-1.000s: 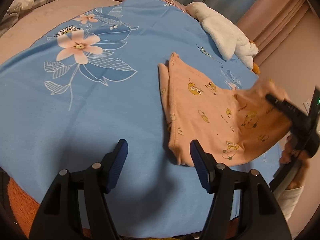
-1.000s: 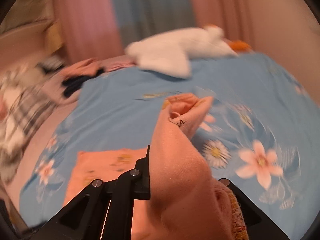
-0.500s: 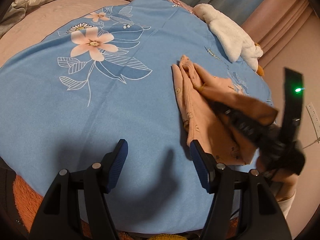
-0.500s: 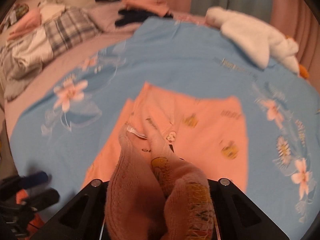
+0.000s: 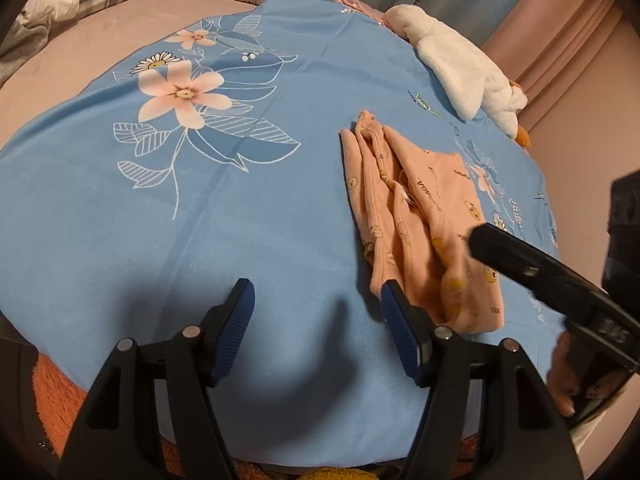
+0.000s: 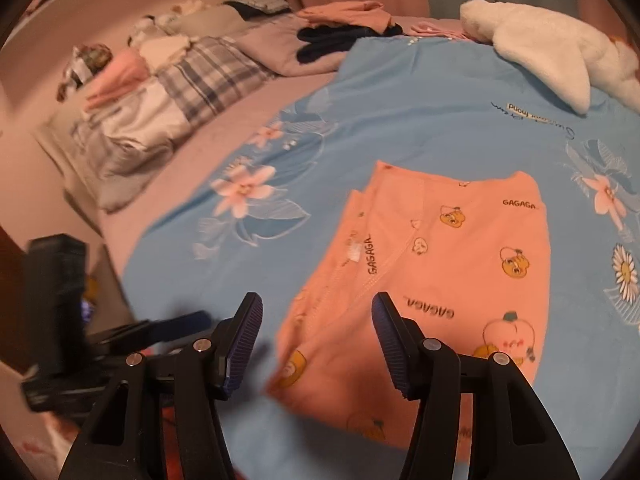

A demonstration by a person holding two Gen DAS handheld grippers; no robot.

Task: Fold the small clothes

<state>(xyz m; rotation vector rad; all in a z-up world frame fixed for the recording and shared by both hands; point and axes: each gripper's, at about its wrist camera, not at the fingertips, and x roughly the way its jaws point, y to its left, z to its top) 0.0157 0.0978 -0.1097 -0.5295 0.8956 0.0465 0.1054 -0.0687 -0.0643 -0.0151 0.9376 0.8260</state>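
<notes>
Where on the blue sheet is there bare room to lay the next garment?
Free: the blue sheet between the flower print and the folded orange garment, toward the left gripper. Crowded: the white plush and clothes pile at the far edge.

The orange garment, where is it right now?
The orange garment lies folded on the blue floral sheet, below the white plush toy, ahead of the open right gripper.

Left gripper [image 5: 316, 312] & right gripper [image 6: 316, 340]: both w/ fingers spread wide, gripping nothing.
</notes>
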